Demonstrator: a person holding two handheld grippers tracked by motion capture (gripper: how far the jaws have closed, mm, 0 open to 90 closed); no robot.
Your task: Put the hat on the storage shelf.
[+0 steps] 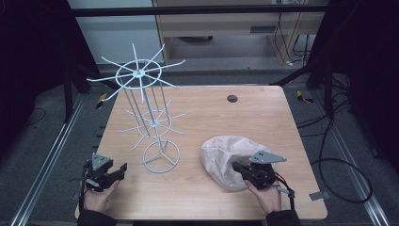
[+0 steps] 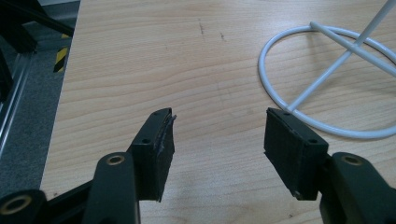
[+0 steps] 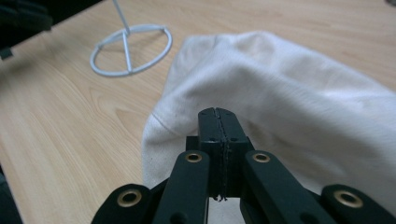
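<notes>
Standing over the wooden surface [image 1: 263, 113] in the high view, one sees a white wire display rack [image 1: 149, 110] upright at the left centre, with a ring base, thin vertical rods and two tiers of radiating arms. A pale pink cloth hat [image 1: 225, 157] lies crumpled at the right front, well apart from the rack. The right gripper [image 1: 236, 165] rests at the hat's near right side, its tips against the fabric, and is held by the person's right hand [image 1: 267, 195] at the front edge. The left gripper [image 1: 123, 168] sits at the front left corner, just left of the rack's base, in the left hand [image 1: 98, 197]. A small dark round insert [image 1: 232, 98] lies flush in the surface near the far edge.

In the left gripper view, the left gripper [image 2: 217, 140] has its jaws spread wide, with bare wood between the pads and nothing held. The ring base [image 2: 327, 79] of the rack lies ahead to the right, near the right pad but apart from it.

In the right gripper view, the right gripper [image 3: 218, 121] has its jaws fully closed, pad against pad. The tips sit on top of the hat [image 3: 289, 102], which spreads ahead and to the right; whether any fabric is pinched between the pads cannot be told. The rack's ring base [image 3: 130, 49] lies farther off at the upper left, clear of the hat.
</notes>
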